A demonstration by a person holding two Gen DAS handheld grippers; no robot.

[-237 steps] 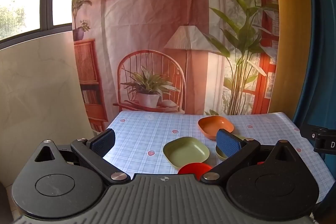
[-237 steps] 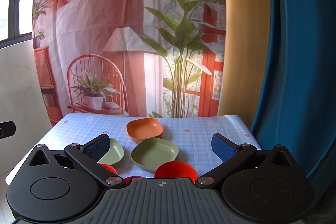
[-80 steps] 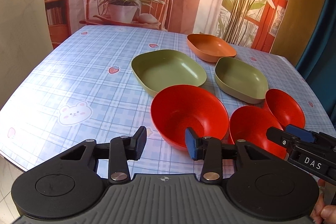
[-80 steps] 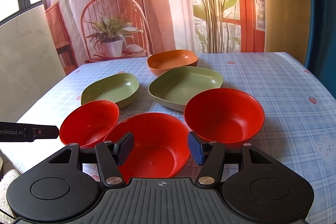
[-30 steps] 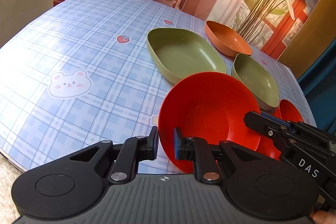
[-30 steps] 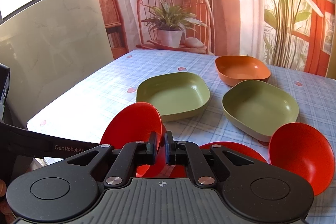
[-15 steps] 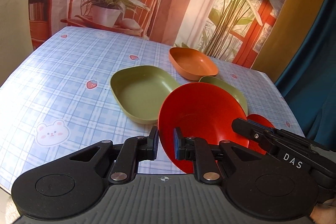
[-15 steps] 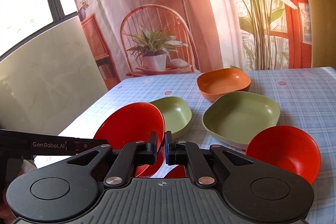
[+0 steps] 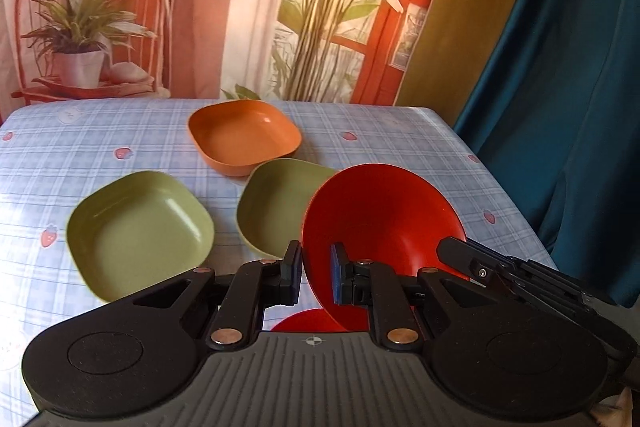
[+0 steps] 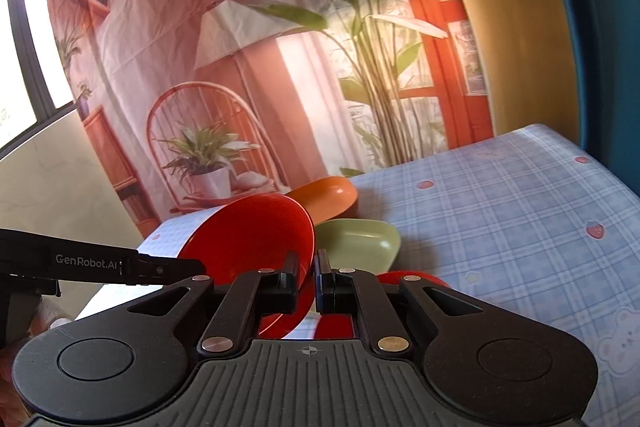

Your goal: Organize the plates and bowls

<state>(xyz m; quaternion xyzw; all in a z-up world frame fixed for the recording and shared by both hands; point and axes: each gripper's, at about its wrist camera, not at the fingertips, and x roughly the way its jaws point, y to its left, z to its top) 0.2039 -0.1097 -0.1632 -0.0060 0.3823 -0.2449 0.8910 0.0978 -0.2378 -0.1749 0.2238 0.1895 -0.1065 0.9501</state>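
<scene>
Both my grippers are clamped on red bowls, lifted clear of the plaid tablecloth.

My left gripper (image 9: 316, 277) has its fingers pinched narrow on the near rim of a large red bowl (image 9: 384, 215), tilted steeply on edge above the table; my right gripper (image 10: 306, 283) is likewise closed tight on the rim of a second red bowl (image 10: 252, 235), tipped toward the left; below the left bowl I see the edge of a third red bowl (image 9: 308, 321) on the tablecloth (image 9: 120, 131); two green square dishes rest there, one at left (image 9: 140, 231) and one (image 9: 276, 207) partly hidden behind the held bowl; the orange square dish (image 9: 244, 137) sits just beyond them, near the backdrop (image 9: 200, 7).
</scene>
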